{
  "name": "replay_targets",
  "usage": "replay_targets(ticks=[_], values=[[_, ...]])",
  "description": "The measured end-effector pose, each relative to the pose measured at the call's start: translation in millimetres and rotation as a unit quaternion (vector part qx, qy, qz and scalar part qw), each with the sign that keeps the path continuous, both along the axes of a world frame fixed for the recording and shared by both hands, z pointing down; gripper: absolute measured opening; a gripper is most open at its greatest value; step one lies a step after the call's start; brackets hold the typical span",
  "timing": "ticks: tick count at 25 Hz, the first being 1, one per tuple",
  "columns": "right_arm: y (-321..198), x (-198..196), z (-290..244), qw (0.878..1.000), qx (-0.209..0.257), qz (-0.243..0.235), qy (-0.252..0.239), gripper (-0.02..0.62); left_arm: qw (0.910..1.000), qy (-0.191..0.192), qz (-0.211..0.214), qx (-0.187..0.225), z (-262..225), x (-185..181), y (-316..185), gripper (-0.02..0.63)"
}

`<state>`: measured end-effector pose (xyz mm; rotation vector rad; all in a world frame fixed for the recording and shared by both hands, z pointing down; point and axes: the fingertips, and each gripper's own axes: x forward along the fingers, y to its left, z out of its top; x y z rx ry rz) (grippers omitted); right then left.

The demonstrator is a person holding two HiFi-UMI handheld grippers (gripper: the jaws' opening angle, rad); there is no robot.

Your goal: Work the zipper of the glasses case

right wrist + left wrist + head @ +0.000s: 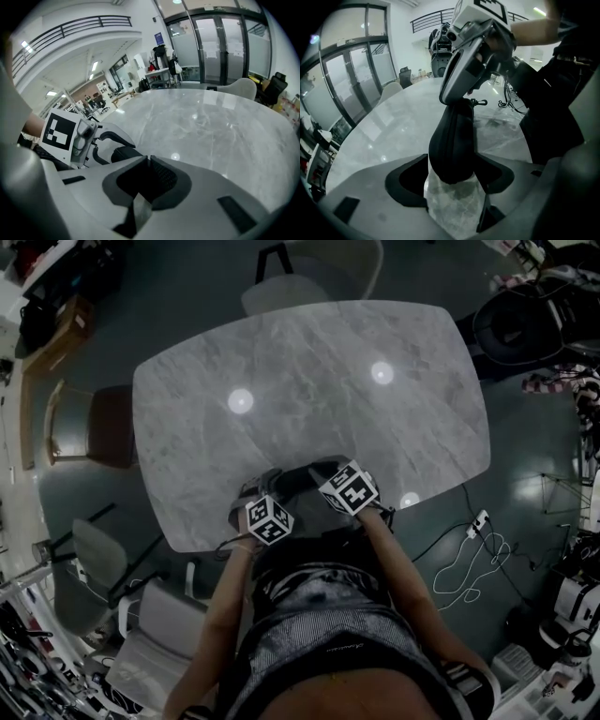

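Observation:
The black glasses case [298, 482] lies near the front edge of the grey marble table [309, 381], between both grippers. In the left gripper view the case [452, 145] fills the gap of my left gripper [453, 186], whose jaws close on its rounded near end. My right gripper [461, 101] sits at the case's far end, next to a small metal clip [476, 101]. In its own view the right gripper [146, 161] has its jaws together, and nothing shows between them. Whether it pinches the zipper pull is hidden.
Chairs ring the table: one at the far side [309, 277], a brown one at the left [89, 423], white ones at the near left [103, 568]. Cables [473, 559] lie on the floor at the right. The person's body presses against the front edge.

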<state>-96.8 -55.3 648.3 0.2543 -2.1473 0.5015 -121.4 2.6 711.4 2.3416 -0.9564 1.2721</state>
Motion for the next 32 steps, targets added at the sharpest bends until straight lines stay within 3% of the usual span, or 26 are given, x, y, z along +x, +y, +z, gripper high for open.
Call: replay_targets(ticks=[5, 11, 16, 19, 25, 32], values=[[-18, -5, 4, 0.999, 0.022, 0.032, -0.009, 0.067, 0.9981, 0.016, -0.055, 0.022, -22, -17, 1, 0.284], [-39, -10, 12, 0.998, 0.045, 0.041, -0.009, 0.067, 0.9881, 0.053, -0.134, 0.055, -50, -24, -10, 0.284], [-50, -14, 10, 0.996, 0.045, 0.060, -0.038, 0.067, 0.9654, 0.156, -0.202, 0.054, -61, -21, -26, 0.284], [-53, -20, -2, 0.993, 0.044, 0.081, -0.072, 0.067, 0.9545, 0.187, -0.225, 0.058, -71, -23, -36, 0.281], [-46, -22, -24, 0.991, 0.080, 0.057, -0.094, 0.067, 0.9426, 0.202, -0.253, 0.081, -84, -25, -50, 0.166], [-39, -12, -33, 0.988, 0.094, 0.069, -0.100, 0.067, 0.9308, 0.220, -0.277, 0.092, -93, -19, -61, 0.054]])
